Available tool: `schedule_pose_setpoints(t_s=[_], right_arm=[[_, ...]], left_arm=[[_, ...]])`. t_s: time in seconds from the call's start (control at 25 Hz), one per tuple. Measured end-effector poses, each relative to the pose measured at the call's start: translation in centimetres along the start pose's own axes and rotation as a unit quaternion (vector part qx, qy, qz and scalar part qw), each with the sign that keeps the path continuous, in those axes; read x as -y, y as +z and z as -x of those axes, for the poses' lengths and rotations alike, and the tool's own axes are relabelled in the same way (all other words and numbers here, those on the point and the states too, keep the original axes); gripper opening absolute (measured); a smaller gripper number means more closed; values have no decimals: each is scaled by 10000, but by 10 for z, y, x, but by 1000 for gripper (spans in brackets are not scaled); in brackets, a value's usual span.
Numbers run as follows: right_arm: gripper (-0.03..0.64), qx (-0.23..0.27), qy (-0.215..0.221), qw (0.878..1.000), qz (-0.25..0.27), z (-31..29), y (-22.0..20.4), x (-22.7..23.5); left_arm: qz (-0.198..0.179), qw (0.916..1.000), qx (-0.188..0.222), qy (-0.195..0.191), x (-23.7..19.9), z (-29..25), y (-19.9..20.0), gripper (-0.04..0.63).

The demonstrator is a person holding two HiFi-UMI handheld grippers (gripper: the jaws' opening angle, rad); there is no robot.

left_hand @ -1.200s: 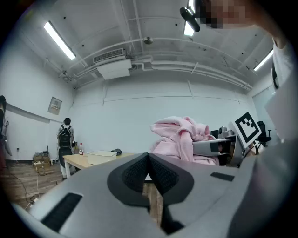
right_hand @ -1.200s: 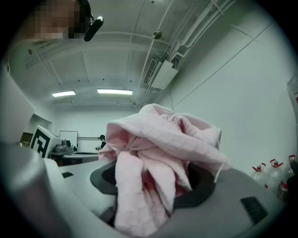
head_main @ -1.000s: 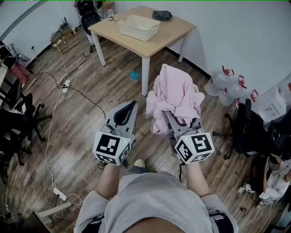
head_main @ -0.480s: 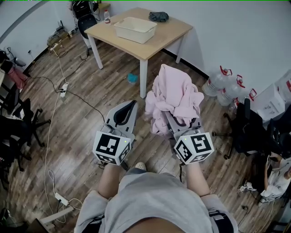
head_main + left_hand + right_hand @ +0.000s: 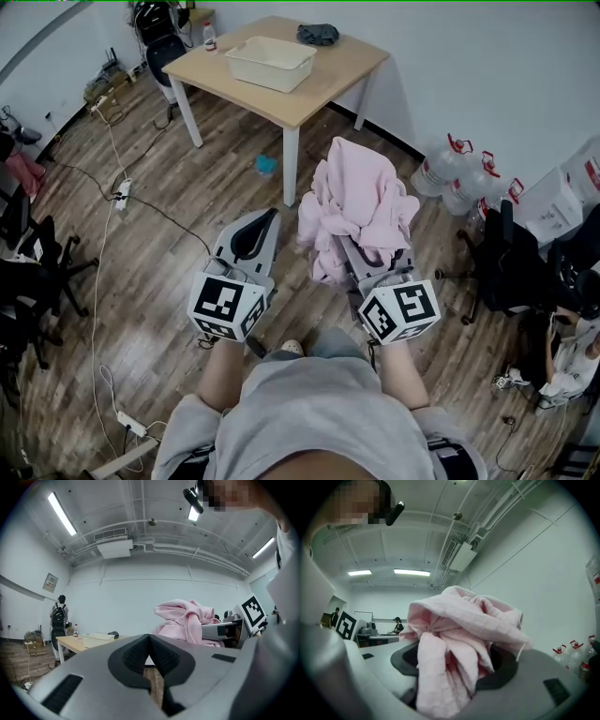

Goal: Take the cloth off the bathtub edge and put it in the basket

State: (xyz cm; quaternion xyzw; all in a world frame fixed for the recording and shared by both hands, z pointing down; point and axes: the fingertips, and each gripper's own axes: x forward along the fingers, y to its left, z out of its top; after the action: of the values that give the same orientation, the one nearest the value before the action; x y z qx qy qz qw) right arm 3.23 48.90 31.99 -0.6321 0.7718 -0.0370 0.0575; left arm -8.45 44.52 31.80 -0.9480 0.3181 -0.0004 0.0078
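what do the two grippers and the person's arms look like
The left gripper and the right gripper have light grey plastic bodies that taper to a point, with black textured pads lining the jaws. Each carries a white cube with black square markers at its rear: left cube, right cube. The person wears a grey short-sleeved top.

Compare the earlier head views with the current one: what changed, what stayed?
The table with the basket slid up and left in the head view as the person moved. Nothing was grasped or released. The right hand-held gripper still clamps the pink cloth; the left hand-held gripper stays shut, empty.
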Motion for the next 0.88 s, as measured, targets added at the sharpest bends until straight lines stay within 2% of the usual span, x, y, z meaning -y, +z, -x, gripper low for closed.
schedule_pose_setpoints(t_s=[0.32,0.88], right_arm=[[298,-111,-3,9998,-144,-37,-3,34],[299,34,465,9988,-124,-130,22,115]], left_arm=[[11,10000,-61,62,-22,-41,-3,-3],[-54,9991,78,402,-57,-154,13,-3]])
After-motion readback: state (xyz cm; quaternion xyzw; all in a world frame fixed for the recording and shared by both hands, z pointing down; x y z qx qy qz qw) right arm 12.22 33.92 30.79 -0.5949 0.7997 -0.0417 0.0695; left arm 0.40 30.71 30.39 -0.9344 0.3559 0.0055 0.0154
